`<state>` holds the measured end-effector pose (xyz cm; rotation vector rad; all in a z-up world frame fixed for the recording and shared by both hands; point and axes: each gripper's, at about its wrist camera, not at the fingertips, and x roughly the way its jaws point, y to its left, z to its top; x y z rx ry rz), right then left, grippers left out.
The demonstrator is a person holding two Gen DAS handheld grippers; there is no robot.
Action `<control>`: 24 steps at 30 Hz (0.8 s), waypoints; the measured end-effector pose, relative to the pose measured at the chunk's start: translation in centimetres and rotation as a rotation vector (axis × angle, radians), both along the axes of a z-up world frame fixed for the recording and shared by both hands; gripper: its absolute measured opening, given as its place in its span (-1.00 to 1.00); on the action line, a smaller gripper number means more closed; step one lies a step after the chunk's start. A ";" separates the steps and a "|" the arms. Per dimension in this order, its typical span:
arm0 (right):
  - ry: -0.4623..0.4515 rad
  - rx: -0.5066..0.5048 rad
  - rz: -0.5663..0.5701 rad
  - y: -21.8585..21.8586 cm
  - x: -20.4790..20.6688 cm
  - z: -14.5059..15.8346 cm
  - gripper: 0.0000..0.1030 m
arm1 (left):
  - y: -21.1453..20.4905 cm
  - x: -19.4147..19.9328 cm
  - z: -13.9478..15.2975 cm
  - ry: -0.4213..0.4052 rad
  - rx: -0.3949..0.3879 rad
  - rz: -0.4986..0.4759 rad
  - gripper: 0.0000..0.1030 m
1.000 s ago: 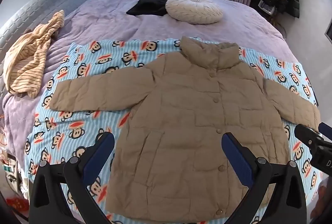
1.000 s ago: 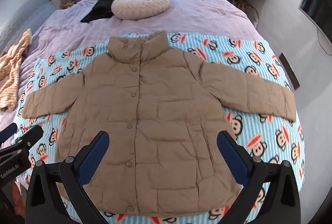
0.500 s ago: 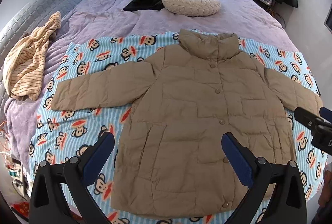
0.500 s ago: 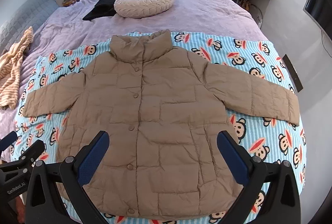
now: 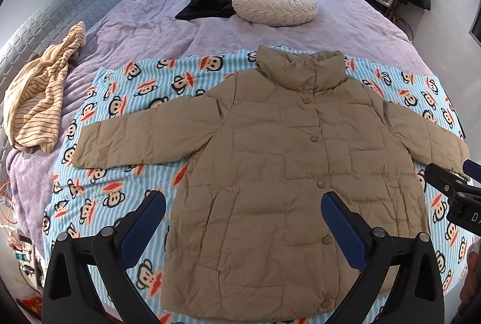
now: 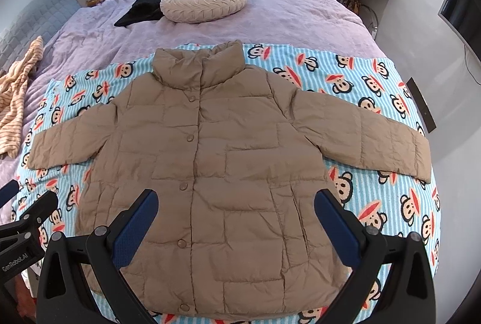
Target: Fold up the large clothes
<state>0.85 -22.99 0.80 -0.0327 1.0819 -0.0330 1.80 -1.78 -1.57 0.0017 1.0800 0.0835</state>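
- The jacket (image 5: 288, 173) is spread flat, buttoned and front up, on the monkey-print blanket (image 5: 120, 101) over the bed (image 5: 150, 32); collar far, hem near, so its long axis runs straight away from both tools.
- The left gripper (image 5: 243, 221) is held above the hem with its jaws wide apart and nothing between them.
- The right gripper (image 6: 236, 217) is likewise held spread and empty.
- Each sleeve is laid out sideways: the left sleeve (image 5: 135, 140) lies nearer the left gripper, the right sleeve (image 6: 369, 137) nearer the right.
- No fold is yet made; a sleeve is judged the likely first grasp.
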 end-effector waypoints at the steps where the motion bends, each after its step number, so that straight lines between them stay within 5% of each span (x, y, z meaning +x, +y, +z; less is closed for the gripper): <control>1: 0.001 0.001 0.001 0.0 0.0 0.0 1.00 | 0.0 0.0 0.0 0.002 -0.001 0.001 1.00; 24: 0.007 0.003 0.008 0.2 0.2 0.0 1.00 | 0.0 -0.3 0.4 0.005 0.002 0.019 1.00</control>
